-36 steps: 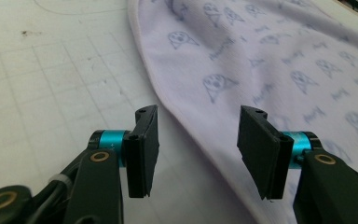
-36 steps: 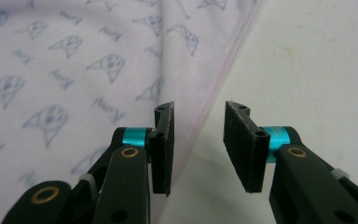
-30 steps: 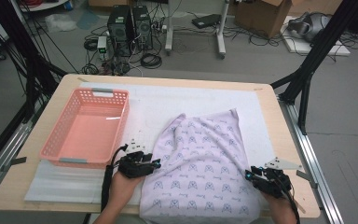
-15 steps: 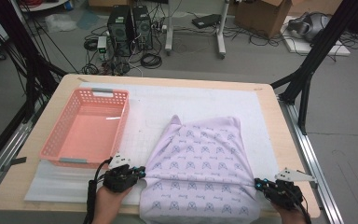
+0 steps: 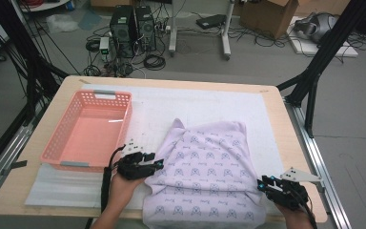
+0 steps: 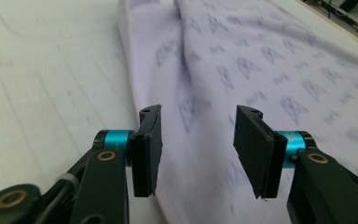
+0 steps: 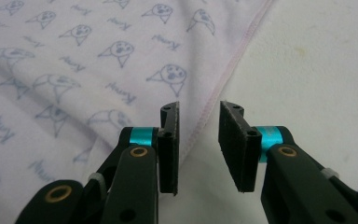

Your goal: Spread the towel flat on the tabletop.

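Note:
A lavender cloth with small printed figures lies spread on the white mat, its near end hanging over the table's front edge. My left gripper rests at the cloth's left edge. In the left gripper view its jaws have just been opening and stand apart over the cloth, not pressing it. My right gripper is at the cloth's near right edge. Its jaws have just been opening too, and the cloth's hem runs loose into the gap between them.
A pink plastic basket stands on the left of the table, close beside my left hand. Bare mat lies left of the cloth, and more mat to its right. Black frame legs and cables stand beyond the table.
Both hands dropped toward the near edge and the cloth slid slightly that way and flattened. The left hand then came back up to the cloth's left edge.

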The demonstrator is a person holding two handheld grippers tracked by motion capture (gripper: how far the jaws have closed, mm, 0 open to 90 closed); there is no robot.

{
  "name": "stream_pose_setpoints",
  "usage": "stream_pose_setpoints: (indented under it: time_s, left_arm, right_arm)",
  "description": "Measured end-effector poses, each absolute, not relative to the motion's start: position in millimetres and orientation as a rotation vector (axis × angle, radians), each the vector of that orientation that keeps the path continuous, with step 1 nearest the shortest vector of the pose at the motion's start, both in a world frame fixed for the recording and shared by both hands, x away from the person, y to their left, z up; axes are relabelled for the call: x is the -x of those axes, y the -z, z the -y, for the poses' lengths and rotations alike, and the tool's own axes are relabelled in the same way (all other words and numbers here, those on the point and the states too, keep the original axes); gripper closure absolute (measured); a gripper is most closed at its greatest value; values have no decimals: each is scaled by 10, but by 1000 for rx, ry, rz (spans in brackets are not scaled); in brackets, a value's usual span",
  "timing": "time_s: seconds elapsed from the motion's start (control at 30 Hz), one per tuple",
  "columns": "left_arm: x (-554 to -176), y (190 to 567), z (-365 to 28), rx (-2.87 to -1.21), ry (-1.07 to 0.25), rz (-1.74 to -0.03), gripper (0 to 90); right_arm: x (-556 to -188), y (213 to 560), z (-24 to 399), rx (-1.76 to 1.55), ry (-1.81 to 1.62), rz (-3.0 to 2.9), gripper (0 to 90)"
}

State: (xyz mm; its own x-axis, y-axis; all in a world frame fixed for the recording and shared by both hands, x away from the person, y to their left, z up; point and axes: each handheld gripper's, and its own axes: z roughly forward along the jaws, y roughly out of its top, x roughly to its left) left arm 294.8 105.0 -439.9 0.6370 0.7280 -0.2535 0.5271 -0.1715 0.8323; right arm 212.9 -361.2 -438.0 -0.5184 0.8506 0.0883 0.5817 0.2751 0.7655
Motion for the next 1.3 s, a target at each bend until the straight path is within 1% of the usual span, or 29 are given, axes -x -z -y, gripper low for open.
stream_pose_setpoints:
  time_s: [0.13,0.23,0.33,0.37,0.43,0.47,0.5,0.53,0.57,0.6,0.7,0.83,0.9,0.93,0.97,1.07,1.1,1.13,1.23,1.3]
  left_arm:
    - [-3184,4377,-924,-1814,-304,-985,477]
    - [-3359,4368,-860,-1843,-334,-1010,466]
    - [-3495,4394,-814,-1868,-348,-1048,463]
    - [-3528,4406,-800,-1877,-343,-1060,469]
    - [-3567,4444,-771,-1896,-319,-1071,524]
    - [-3571,4469,-749,-1929,-316,-1078,569]
    - [-3567,4501,-723,-1974,-325,-1083,637]
    - [-3548,4492,-711,-1974,-360,-1099,696]
    - [-3548,4476,-722,-1971,-340,-1117,777]
    - [-3546,4465,-733,-1970,-331,-1133,839]
    - [-3483,4435,-781,-1973,-366,-1143,855]
    - [-3341,4423,-901,-1962,-340,-1146,854]
    - [-3270,4443,-942,-1961,-314,-1141,845]
    - [-3250,4449,-955,-1958,-302,-1141,825]
    - [-3244,4448,-965,-1962,-306,-1129,784]
    - [-3293,4439,-959,-1896,-293,-1125,582]
    - [-3328,4427,-947,-1884,-293,-1122,536]
    - [-3368,4412,-931,-1874,-287,-1116,503]
    - [-3517,4365,-871,-1852,-295,-1108,472]
    - [-3638,4348,-839,-1840,-309,-1119,472]
  right_arm:
    - [-2269,4387,3604,-1303,-1124,-2200,610]
    - [-2414,4422,3577,-1328,-1118,-2199,569]
    - [-2563,4483,3505,-1335,-1089,-2213,569]
    - [-2589,4492,3484,-1337,-1085,-2205,591]
    - [-2629,4497,3465,-1340,-1094,-2198,663]
    - [-2633,4497,3460,-1323,-1079,-2196,714]
    - [-2632,4498,3461,-1324,-1087,-2203,789]
    - [-2631,4498,3471,-1311,-1107,-2226,837]
    - [-2622,4493,3472,-1311,-1105,-2230,853]
    - [-2614,4489,3477,-1307,-1108,-2235,863]
    - [-2571,4478,3513,-1309,-1112,-2252,869]
    - [-2431,4446,3573,-1285,-1090,-2285,869]
    - [-2352,4429,3600,-1275,-1094,-2300,869]
    - [-2321,4424,3615,-1272,-1089,-2306,868]
    - [-2297,4418,3625,-1273,-1085,-2313,868]
    - [-2281,4405,3624,-1272,-1093,-2296,822]
    - [-2294,4401,3619,-1263,-1093,-2289,788]
    - [-2304,4396,3611,-1263,-1091,-2280,777]
    - [-2333,4386,3601,-1265,-1105,-2265,757]
    - [-2342,4381,3599,-1260,-1117,-2256,750]
